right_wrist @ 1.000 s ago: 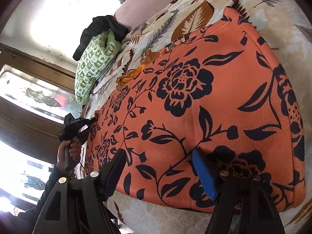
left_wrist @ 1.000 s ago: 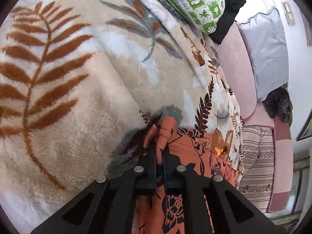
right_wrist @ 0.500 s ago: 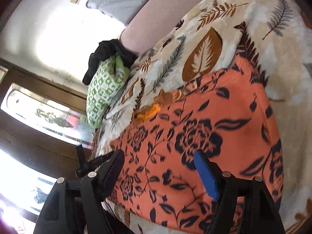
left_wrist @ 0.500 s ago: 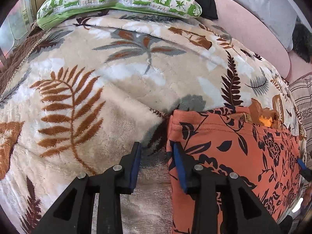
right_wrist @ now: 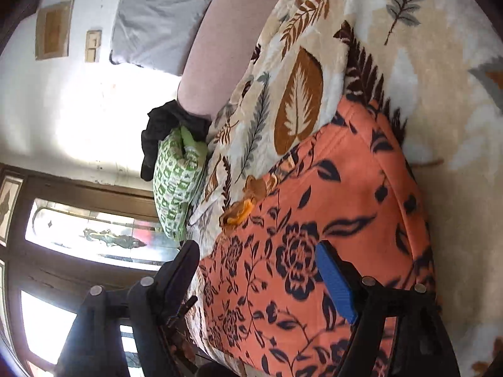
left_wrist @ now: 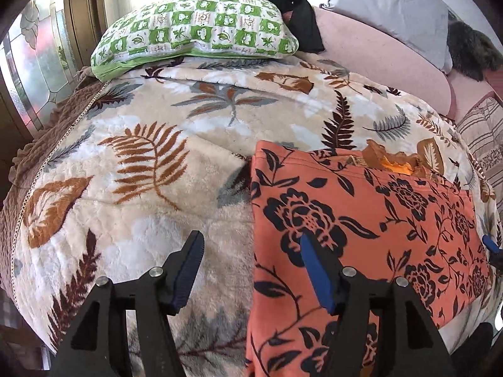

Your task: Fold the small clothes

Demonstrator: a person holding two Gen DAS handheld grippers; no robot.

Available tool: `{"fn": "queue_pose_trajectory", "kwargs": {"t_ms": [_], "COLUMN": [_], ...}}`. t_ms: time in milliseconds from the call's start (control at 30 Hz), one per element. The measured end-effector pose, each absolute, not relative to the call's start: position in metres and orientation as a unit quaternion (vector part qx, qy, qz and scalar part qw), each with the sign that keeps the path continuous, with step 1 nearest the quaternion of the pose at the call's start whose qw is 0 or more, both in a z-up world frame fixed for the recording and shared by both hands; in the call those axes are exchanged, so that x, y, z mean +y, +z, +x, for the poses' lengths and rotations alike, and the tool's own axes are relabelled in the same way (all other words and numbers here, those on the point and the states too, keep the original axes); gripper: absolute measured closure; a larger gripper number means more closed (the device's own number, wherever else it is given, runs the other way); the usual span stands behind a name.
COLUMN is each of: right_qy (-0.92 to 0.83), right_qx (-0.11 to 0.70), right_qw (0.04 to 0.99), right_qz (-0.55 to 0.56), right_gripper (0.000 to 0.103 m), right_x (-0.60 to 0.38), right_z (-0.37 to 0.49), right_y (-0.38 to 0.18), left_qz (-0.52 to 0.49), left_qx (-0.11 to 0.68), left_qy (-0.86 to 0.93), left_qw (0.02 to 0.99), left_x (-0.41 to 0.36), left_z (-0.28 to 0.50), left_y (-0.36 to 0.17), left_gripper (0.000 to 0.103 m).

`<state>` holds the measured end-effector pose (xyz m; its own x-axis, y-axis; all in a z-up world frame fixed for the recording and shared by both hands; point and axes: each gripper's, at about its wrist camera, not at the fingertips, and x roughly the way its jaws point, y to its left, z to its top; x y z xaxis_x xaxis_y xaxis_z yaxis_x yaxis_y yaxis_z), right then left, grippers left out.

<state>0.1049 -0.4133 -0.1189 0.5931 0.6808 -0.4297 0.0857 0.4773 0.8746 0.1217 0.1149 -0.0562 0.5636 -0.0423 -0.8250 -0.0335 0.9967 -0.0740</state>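
The jaws of the left gripper (left_wrist: 251,267) are held wide apart and grip nothing; one finger is seen over the bare blanket (left_wrist: 157,163), the other over the left border of the orange floral garment (left_wrist: 361,220), so that border runs forward between them. The jaws of the right gripper (right_wrist: 261,276) are likewise spread and empty, poised over the garment's opposite end. The garment is laid flat on the bed, its long axis running across from one gripper to the other, with a ragged orange piece (left_wrist: 393,161) showing at its far edge. The left border is judged nearest the left gripper, the opposite end nearest the right. A green patterned pillow (left_wrist: 201,28) lies well beyond.
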Motion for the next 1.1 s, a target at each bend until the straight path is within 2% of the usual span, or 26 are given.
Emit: {"fn": "queue_pose_trajectory", "kwargs": {"t_ms": [233,300,333,400,600,833,1100], "right_qy": [0.192,0.154,0.149,0.139,0.154,0.119,0.06], "right_qx": [0.439,0.463,0.465,0.45,0.405,0.387,0.393], "right_qw": [0.782,0.766,0.747,0.744,0.788,0.755,0.728], "right_qz": [0.398,0.419,0.452,0.473,0.437,0.516,0.558], "right_gripper": [0.022,0.02,0.02,0.02,0.02,0.019,0.019], "right_x": [-0.385,-0.394,-0.403,-0.408,-0.403,-0.426,-0.435], "right_z": [0.062,0.07,0.07,0.066,0.021,-0.05,-0.026], "right_y": [-0.125,-0.152,-0.165,-0.156,-0.107,-0.14,-0.176], "left_qz": [-0.037,-0.026,-0.008,-0.015,-0.047,-0.04,-0.014], "left_qx": [0.469,0.489,0.51,0.521,0.484,0.451,0.47], "left_qy": [-0.023,-0.017,-0.005,-0.001,0.007,-0.019,-0.044], "left_qw": [0.882,0.872,0.86,0.853,0.874,0.892,0.882], "left_x": [0.097,0.093,0.091,0.097,0.101,0.07,0.026], "left_z": [0.096,0.099,0.102,0.102,0.078,0.051,0.049], "left_y": [-0.06,-0.077,-0.091,-0.107,-0.078,-0.056,-0.063], "left_gripper": [0.034,0.028,0.028,0.025,0.025,0.025,0.025]}}
